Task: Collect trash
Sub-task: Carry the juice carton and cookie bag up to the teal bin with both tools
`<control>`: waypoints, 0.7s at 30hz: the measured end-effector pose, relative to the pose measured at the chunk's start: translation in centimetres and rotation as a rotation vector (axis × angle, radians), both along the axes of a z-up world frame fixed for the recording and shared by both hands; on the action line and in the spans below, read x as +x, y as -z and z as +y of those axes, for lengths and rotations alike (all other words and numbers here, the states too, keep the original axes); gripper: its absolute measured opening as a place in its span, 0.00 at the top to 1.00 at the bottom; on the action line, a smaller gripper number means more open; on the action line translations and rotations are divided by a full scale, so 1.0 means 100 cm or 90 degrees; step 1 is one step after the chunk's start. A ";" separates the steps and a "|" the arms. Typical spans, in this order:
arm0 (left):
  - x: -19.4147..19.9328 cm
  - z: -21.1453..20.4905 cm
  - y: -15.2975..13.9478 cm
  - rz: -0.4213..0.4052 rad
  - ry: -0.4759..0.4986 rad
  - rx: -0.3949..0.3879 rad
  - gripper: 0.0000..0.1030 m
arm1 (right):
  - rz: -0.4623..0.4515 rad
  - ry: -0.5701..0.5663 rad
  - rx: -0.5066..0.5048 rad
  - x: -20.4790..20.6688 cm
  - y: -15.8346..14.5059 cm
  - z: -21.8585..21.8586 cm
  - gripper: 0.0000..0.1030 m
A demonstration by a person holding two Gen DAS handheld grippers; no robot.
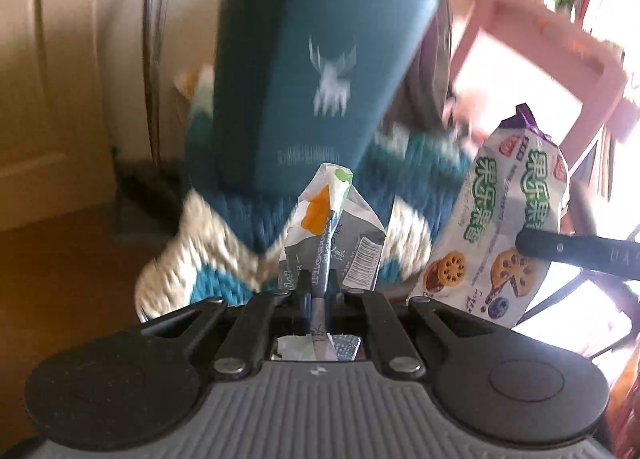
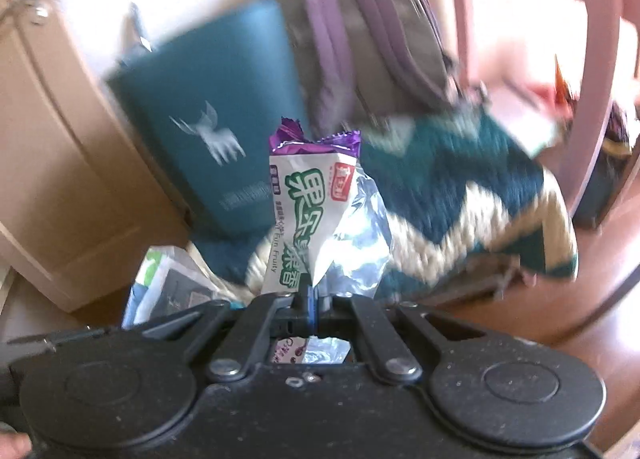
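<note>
My left gripper (image 1: 318, 295) is shut on a crumpled grey and white wrapper (image 1: 332, 235) with an orange patch and a barcode, which stands up between the pads. My right gripper (image 2: 306, 299) is shut on a white and purple biscuit wrapper (image 2: 316, 215) with green lettering and a silver inside. In the left wrist view that same biscuit wrapper (image 1: 508, 227) hangs at the right, with a dark finger (image 1: 576, 251) of the right gripper across it. Both wrappers are held up above a teal and cream knitted blanket (image 1: 224, 235).
A teal box with a white deer mark (image 1: 316, 75) leans upright behind the blanket (image 2: 460, 195). A purple and grey backpack (image 2: 372, 27) sits beside the teal box (image 2: 212, 115). A pink chair frame (image 1: 552, 43) stands at the right, a beige cabinet door (image 2: 52, 163) at the left. The background is motion-blurred.
</note>
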State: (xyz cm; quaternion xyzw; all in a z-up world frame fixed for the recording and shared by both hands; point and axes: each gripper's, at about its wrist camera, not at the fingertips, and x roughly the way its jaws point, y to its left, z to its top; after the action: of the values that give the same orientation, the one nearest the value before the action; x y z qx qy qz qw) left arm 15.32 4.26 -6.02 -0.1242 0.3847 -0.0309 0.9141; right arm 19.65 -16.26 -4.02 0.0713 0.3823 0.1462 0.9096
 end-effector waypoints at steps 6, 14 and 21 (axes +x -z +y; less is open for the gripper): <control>0.002 0.016 -0.066 -0.086 -0.023 0.002 0.94 | -0.101 -0.027 0.004 0.006 -0.068 0.012 1.00; 0.033 0.025 -0.151 -0.178 -0.037 0.027 0.94 | -0.219 -0.049 -0.018 0.038 -0.139 0.026 1.00; 0.074 0.033 -0.205 -0.241 -0.039 0.063 0.94 | -0.283 -0.051 -0.031 0.080 -0.181 0.044 1.00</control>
State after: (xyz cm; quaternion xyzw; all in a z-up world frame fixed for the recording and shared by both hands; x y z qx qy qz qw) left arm 22.75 7.52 14.50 -0.0832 0.2029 -0.0068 0.9756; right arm 27.62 -11.86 14.06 -0.0001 0.1784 0.1848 0.9665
